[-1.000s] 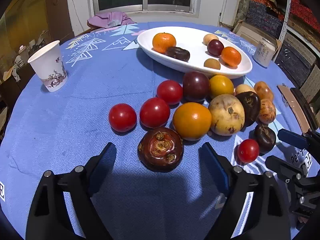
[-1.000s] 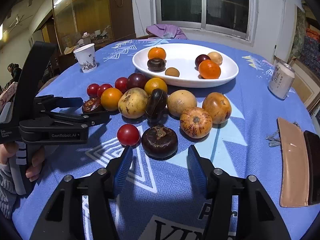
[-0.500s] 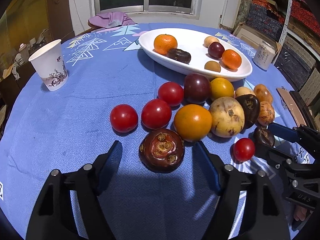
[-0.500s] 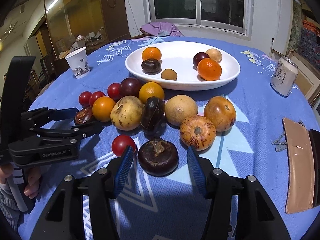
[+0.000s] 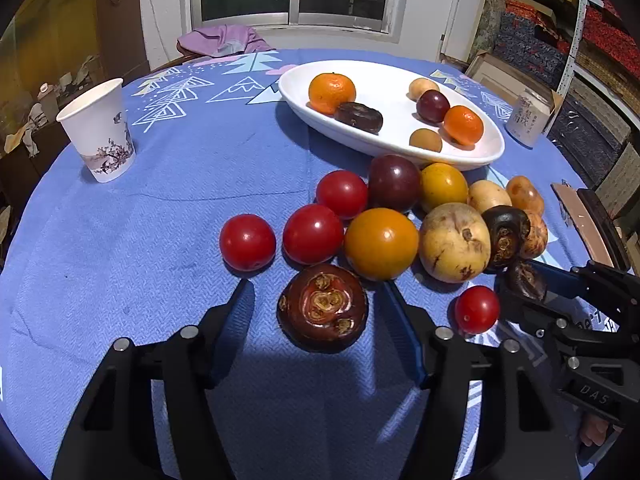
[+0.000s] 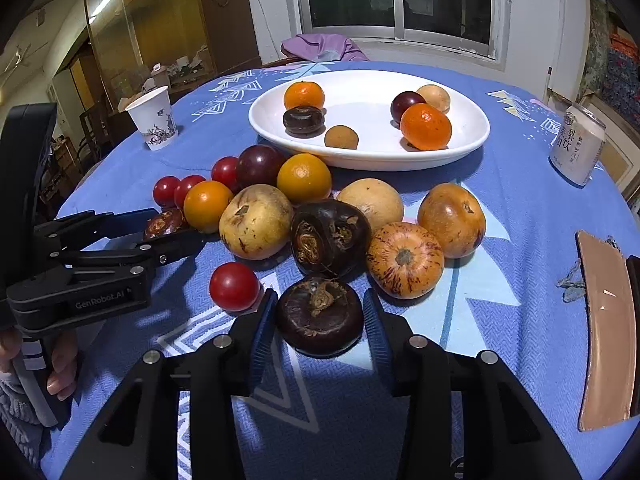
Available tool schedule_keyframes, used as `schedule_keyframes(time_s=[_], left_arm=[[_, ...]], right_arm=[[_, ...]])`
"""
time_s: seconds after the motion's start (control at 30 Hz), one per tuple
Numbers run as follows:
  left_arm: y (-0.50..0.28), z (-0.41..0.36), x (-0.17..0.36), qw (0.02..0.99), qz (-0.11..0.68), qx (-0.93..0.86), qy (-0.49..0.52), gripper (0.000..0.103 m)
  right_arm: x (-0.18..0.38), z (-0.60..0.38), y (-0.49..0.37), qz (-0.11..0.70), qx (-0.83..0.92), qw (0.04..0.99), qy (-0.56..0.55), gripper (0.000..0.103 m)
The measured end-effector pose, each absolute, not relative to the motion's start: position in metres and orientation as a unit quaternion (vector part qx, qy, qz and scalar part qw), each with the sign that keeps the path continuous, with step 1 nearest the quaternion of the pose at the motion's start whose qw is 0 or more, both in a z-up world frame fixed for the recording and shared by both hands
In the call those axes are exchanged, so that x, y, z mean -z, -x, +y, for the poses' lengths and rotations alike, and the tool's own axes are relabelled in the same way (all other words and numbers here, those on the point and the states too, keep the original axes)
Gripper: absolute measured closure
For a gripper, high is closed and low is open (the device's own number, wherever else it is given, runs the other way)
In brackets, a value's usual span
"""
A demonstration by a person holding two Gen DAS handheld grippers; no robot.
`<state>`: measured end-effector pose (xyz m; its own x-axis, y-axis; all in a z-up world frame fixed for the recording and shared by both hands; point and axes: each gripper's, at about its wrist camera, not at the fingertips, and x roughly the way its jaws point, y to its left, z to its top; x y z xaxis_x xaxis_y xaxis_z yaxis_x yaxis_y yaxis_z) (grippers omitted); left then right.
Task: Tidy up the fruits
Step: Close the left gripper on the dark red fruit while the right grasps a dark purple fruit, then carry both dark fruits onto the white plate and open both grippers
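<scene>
Left wrist view shows you the round tabletop under a blue cloth, and at its far side the white oval dish already holding two oranges, two dark fruits and two small tan ones. Between the dish and you lies the loose heap of fruit on the cloth: yellow, orange, red and dark pieces touching one another. A paper cup stands well apart on the left, and a drink can stands to the right of the dish.

Your left gripper has its jaws around the brown water chestnut at the near edge of the heap. They have just been closing, yet a gap shows between each pad and the chestnut, so they are still spread and not pinching it.

In the right wrist view, your right gripper straddles the dark water chestnut nearest you, which rests on the cloth just in front of a darker fruit. Its jaws have just been closing as well, and both blue pads now sit against the chestnut's sides, pinching it. A small red tomato lies just beside the left pad.
</scene>
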<state>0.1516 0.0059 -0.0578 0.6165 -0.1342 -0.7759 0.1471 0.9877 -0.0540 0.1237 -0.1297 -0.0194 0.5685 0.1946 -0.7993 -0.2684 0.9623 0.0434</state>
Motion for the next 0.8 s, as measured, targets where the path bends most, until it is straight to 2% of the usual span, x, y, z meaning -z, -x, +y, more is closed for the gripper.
schedule_keyframes(time_s=[0.13, 0.53, 0.8], left_arm=[[-0.149, 0.005, 0.057, 0.9, 0.427, 0.087, -0.011, 0.06], [-0.13, 0.001, 0.046, 0.914, 0.395, 0.091, -0.023, 0.06], [-0.11, 0.003, 0.027, 0.931, 0.351, 0.099, -0.016, 0.06]], right_arm=[[0.019, -0.131, -0.121, 0.446, -0.134, 0.884, 0.039, 0.06], [0.014, -0.133, -0.112, 0.434, -0.143, 0.889, 0.035, 0.06], [-0.018, -0.149, -0.091, 0.366, -0.132, 0.921, 0.019, 0.06]])
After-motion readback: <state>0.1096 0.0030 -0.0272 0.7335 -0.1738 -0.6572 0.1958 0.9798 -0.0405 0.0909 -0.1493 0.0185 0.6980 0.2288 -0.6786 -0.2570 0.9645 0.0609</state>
